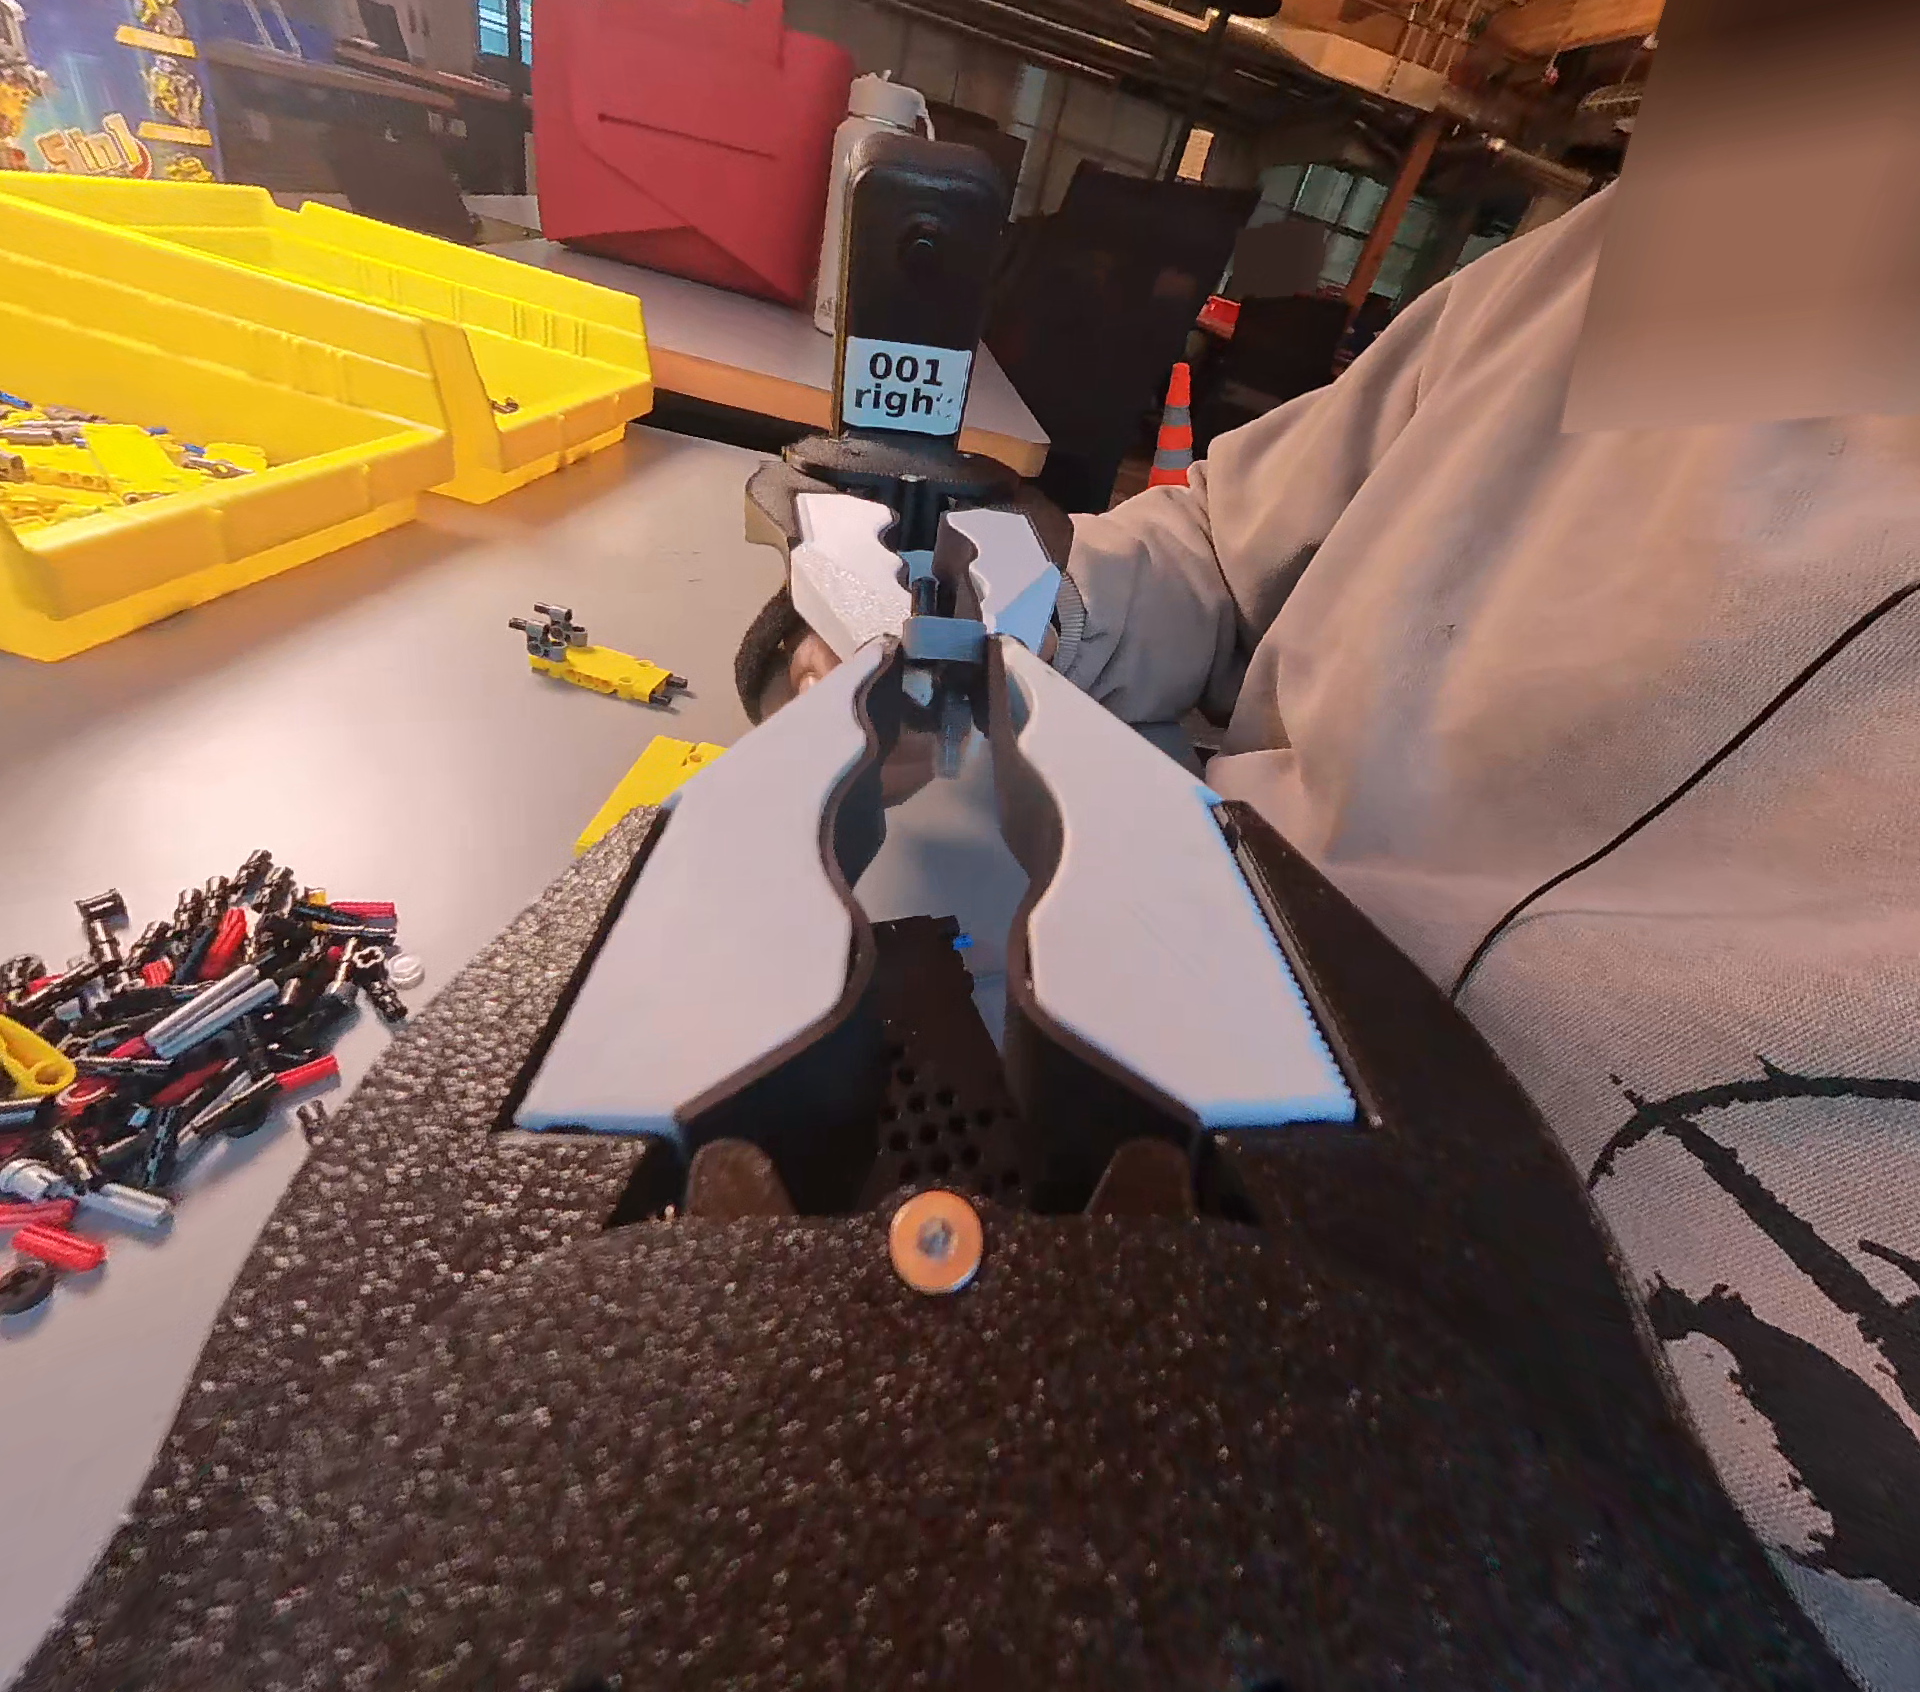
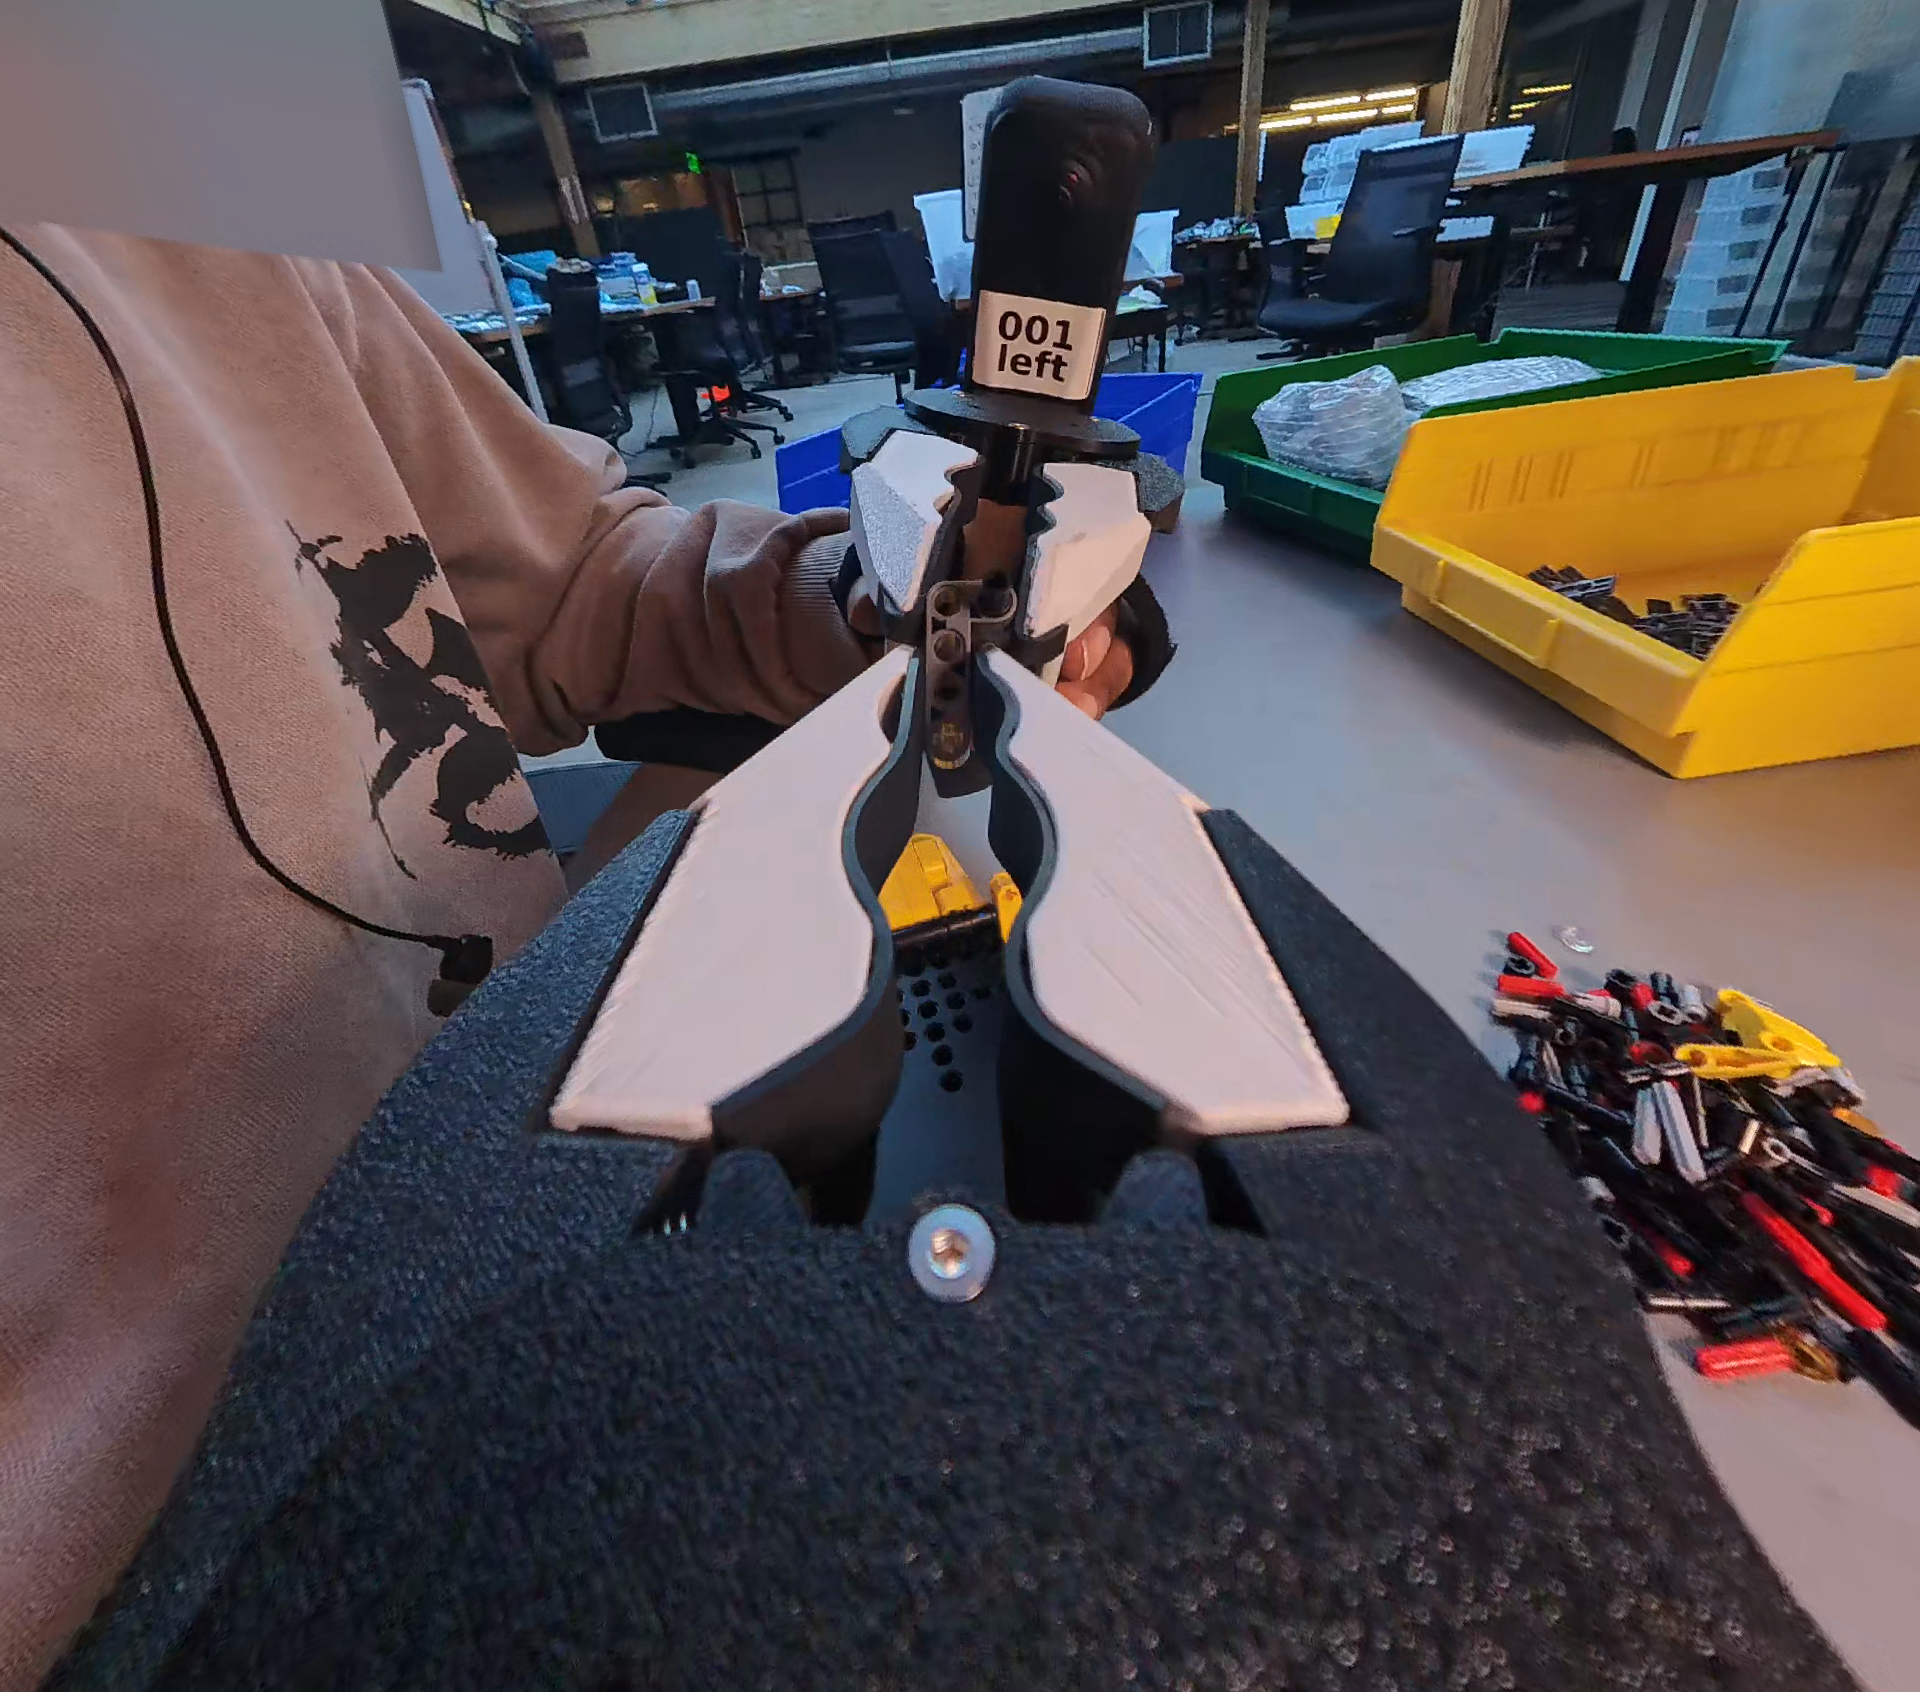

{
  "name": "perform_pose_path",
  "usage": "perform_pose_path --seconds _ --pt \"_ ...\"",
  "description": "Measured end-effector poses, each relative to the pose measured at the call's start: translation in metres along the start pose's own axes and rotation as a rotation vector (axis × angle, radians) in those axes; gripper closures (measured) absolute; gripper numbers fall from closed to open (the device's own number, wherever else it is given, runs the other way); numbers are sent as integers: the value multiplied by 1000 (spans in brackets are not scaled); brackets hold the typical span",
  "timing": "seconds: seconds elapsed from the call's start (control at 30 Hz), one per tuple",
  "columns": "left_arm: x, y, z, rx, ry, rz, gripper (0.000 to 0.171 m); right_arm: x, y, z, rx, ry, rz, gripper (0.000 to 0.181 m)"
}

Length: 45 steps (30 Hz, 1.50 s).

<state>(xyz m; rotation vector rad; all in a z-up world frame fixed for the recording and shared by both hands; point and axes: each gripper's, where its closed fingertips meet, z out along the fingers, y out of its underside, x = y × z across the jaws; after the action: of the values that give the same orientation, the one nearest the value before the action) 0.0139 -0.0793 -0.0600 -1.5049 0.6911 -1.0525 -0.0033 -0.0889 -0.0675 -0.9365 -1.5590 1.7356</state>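
Fingers of both the left gripper [image 1: 940, 671] and right gripper [image 2: 948, 666] clench one small grey perforated plastic beam [image 2: 951, 634]; opposing pull or twist could probably dislodge it.

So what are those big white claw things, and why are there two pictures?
Each claw is a hand-held gripper with a camera on it, so each picture looks along one claw's two fingers. A person holds one in each hand, facing each other. The left gripper and right gripper both pinch the same small grey building-toy piece between them. On the grey table lie a pile of black and red pins, a small yellow assembly and yellow bins.
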Motion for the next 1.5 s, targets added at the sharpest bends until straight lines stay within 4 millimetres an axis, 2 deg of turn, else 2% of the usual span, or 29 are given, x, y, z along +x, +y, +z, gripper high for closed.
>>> perform_pose_path --seconds 0.1,0.17,0.23,0.33,0.47,0.57,1.1,1.3,1.5 --pt "-5 5 -2 -50 -44 37 157 4 6 0 -44 12 11 174" --pt "-13 10 -5 -107 -118 111 157 8 12 -3 -104 23 -10 161" --pt "-21 15 -9 -178 -197 194 158 13 8 -11 -108 34 -6 160" --pt "-23 19 -9 -228 -244 257 158 19 -6 -18 -46 51 52 161" --pt "-21 23 -3 -260 -252 303 157 18 5 -12 -91 68 35 169" --pt "-19 24 -3 -279 -255 322 157 18 6 -10 -84 71 33 176" --pt "-12 22 -3 -259 -213 286 157 13 1 -8 -21 44 9 172" --pt "-9 22 -1 -255 -195 275 157 11 -1 -7 -14 35 2 177" --pt "-6 15 1 -178 -175 231 157 10 -6 -9 14 32 5 177"
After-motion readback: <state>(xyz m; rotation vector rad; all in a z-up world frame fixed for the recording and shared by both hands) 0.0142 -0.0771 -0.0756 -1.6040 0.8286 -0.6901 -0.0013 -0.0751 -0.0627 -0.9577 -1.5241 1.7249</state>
